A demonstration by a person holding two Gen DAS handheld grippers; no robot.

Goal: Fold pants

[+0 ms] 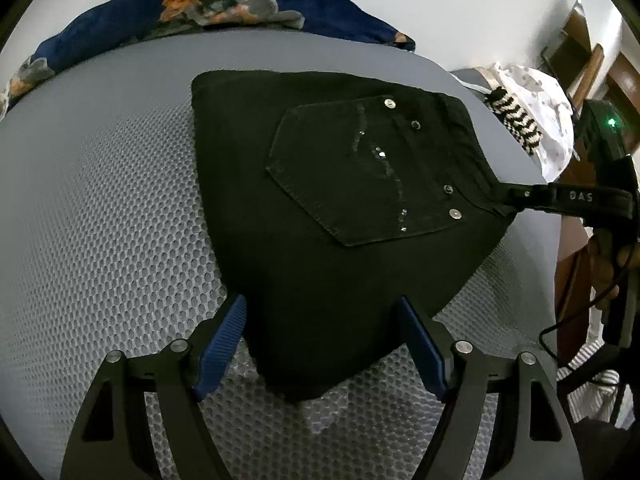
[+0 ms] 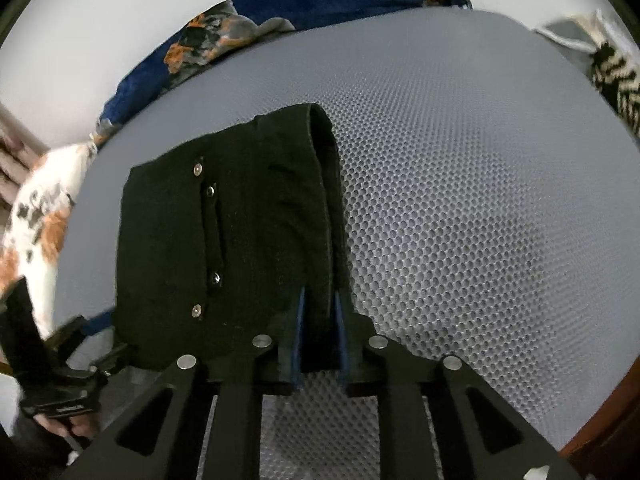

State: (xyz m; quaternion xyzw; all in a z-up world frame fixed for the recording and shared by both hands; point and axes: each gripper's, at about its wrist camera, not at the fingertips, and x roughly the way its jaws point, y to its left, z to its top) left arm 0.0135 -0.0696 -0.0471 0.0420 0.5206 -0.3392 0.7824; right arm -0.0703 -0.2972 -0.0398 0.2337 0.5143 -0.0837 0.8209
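Folded black denim pants lying on the grey honeycomb-mesh mattress, waistband edge being pinched by the nearly closed right gripper, left gripper being held wide open over the near fold, nothing gripped, underlayers hidden, striped fabric blurred.

The black pants lie folded into a compact bundle on the grey honeycomb-mesh surface. Uppermost is a back pocket, its outline stitched, with small metal rivets at the corners and a curved line of tiny sparkling studs across it. One corner of the bundle comes to a blunt point near the surface's front. In the right wrist view the thick waistband edge stands raised off the surface, layers stacked and gaping slightly at the far end.
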